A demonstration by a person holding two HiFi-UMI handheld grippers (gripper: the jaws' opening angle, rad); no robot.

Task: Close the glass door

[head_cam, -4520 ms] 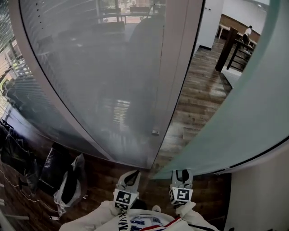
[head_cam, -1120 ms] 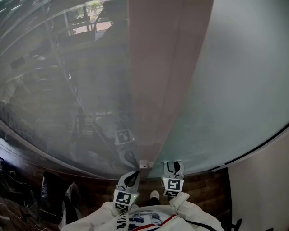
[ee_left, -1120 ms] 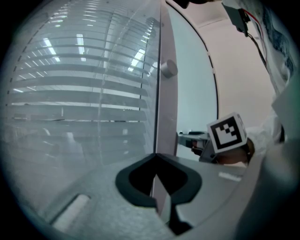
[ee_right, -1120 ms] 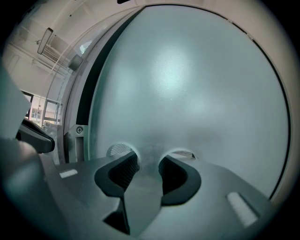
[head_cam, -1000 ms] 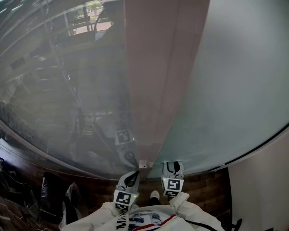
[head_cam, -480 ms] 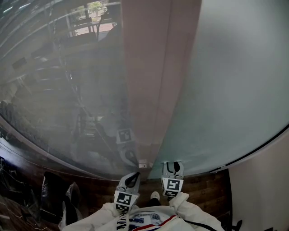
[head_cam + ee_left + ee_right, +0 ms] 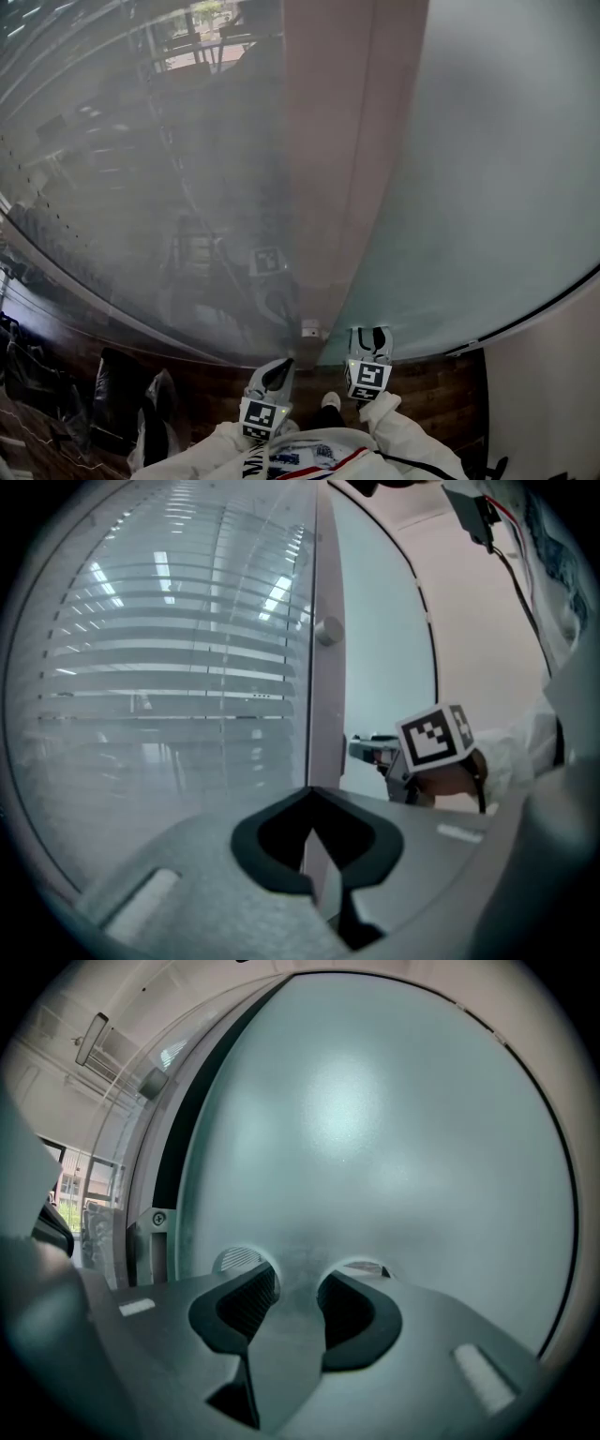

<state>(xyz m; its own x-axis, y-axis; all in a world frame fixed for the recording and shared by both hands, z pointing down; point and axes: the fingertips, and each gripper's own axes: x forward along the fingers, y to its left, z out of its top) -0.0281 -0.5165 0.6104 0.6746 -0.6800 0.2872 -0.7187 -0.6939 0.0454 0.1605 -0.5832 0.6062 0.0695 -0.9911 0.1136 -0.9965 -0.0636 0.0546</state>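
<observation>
Glass door (image 7: 487, 187): right hand-held gripper (image 7: 372, 339) jaws apart, empty, tips right at its frosted pane, low; left hand-held gripper (image 7: 277, 370) jaws together beside frame post (image 7: 342, 141). Door looks heavy, stiff, slick, breakable; push flat near post-side edge.

Soft daylight, hazy reflections, fisheye edges
</observation>
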